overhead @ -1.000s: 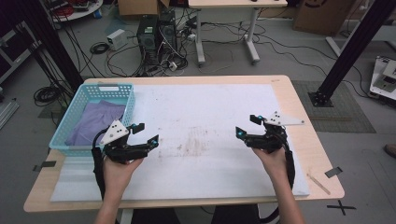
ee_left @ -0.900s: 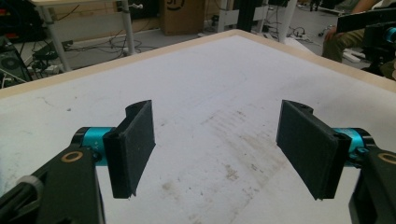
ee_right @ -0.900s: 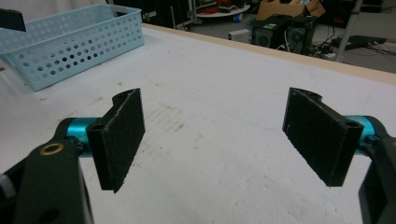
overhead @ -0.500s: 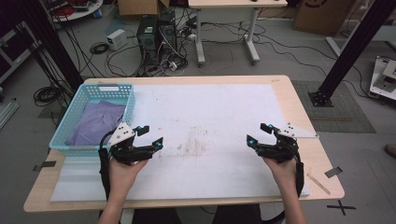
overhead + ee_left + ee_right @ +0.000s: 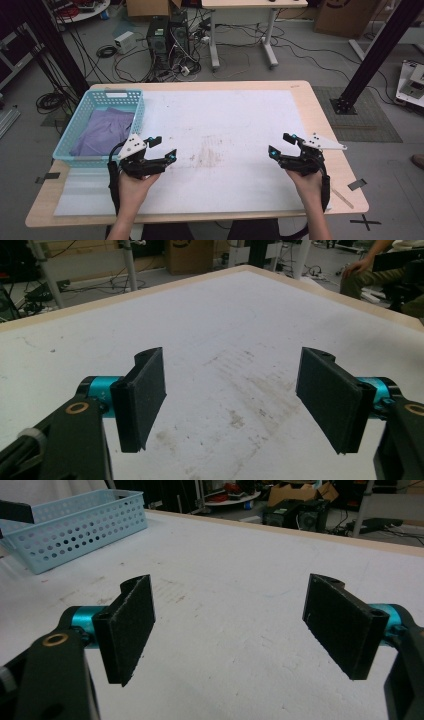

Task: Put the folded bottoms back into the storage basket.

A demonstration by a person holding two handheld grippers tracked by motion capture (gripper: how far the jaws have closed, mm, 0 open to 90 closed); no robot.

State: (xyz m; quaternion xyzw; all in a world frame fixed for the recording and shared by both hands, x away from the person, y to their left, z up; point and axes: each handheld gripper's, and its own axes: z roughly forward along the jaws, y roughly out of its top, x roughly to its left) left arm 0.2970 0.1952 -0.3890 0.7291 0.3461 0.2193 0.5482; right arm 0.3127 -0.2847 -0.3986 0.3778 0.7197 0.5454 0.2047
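Note:
My left gripper (image 5: 164, 148) hovers over the white sheet (image 5: 225, 115) just right of the light blue basket (image 5: 107, 95), jaws wide apart and empty. The left gripper view shows my left gripper (image 5: 230, 390) over a brownish stain (image 5: 250, 390) on the sheet. My right gripper (image 5: 280, 143) is held near the table's right side, open with nothing between its pads. Seen from the right gripper view, my right gripper (image 5: 230, 625) points across the sheet toward the basket (image 5: 75, 525). A purple cloth (image 5: 102, 132) lies folded inside the basket.
The stained patch (image 5: 210, 152) marks the middle of the sheet. Beyond the table's far edge stand computer towers (image 5: 167, 32), cables and a desk frame (image 5: 240, 30). A black post (image 5: 370, 60) rises at the right. A seated person (image 5: 380, 270) is past the table's corner.
My right gripper has drifted to the right and nearer the table's front edge, sinking a little. The left gripper has barely shifted. Both stay open.

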